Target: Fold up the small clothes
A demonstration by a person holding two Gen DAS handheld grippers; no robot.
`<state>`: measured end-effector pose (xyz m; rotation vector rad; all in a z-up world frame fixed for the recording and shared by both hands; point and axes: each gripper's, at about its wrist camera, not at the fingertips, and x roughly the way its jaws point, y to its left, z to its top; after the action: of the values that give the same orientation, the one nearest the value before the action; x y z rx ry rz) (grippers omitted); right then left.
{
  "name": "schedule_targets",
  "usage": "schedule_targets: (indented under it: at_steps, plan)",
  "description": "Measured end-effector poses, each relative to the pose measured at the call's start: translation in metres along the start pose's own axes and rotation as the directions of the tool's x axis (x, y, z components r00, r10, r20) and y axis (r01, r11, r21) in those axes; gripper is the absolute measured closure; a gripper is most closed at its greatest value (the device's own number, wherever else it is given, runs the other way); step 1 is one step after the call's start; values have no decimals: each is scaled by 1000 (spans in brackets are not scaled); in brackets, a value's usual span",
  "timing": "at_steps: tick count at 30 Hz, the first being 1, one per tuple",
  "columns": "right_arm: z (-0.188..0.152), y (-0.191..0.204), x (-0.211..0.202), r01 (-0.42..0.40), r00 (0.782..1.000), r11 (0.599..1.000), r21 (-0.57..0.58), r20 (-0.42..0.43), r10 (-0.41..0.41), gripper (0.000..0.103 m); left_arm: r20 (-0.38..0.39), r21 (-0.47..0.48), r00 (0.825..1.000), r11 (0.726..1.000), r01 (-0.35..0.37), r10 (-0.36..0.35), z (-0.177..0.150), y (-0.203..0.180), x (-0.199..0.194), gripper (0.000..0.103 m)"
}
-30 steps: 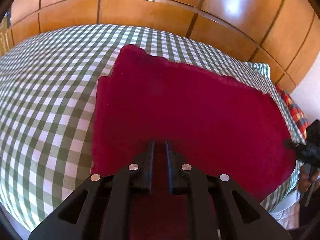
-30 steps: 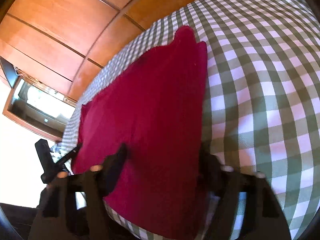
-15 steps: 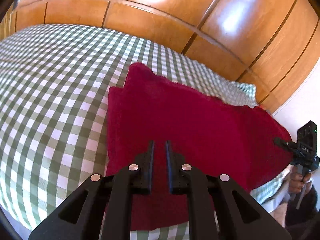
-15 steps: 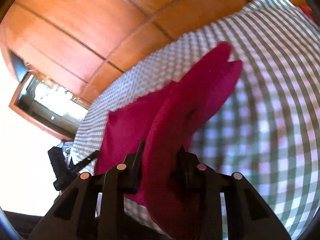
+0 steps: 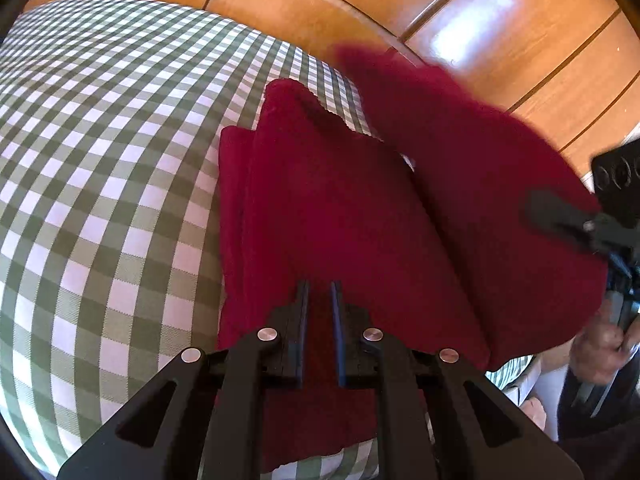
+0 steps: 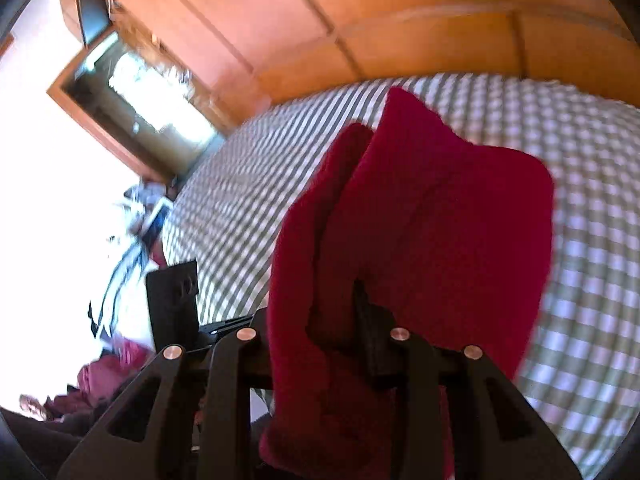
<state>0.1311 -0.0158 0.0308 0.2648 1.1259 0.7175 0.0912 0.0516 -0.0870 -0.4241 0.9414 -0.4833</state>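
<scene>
The fingers of the right gripper (image 6: 340,320) are closed on one side of the red cloth (image 5: 340,208), which is held raised above the bed (image 5: 100,160), judged so that it can be carried over as a fold. The fingers of the left gripper (image 5: 319,300) are set narrow, with cloth seen between them; whether it is pinched cannot be told. The other half is laid flat near the bed's front edge.
</scene>
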Motion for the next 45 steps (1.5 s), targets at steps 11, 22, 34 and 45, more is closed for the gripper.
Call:
schedule_targets:
  at_steps: [11,22,34,45]
  plan:
    - [-16,29,35,-54,997,993,-108,-64,47,70,19,-49,999,998,43,-42,3,10,-10,94]
    - [-96,-58,-63,-7,993,997,73,120,-1,24,157,-116,987,992,47,-29,7,23,-88,94]
    - [-148,-76,-25,216,975,975,54,48,-219,21,46,5,984,985,174,-174,14,-56,-65,52]
    - [-149,-57,10,248,969,968,-35,25,-248,62,44,113,999,994,11,-16,-29,-31,-69,97]
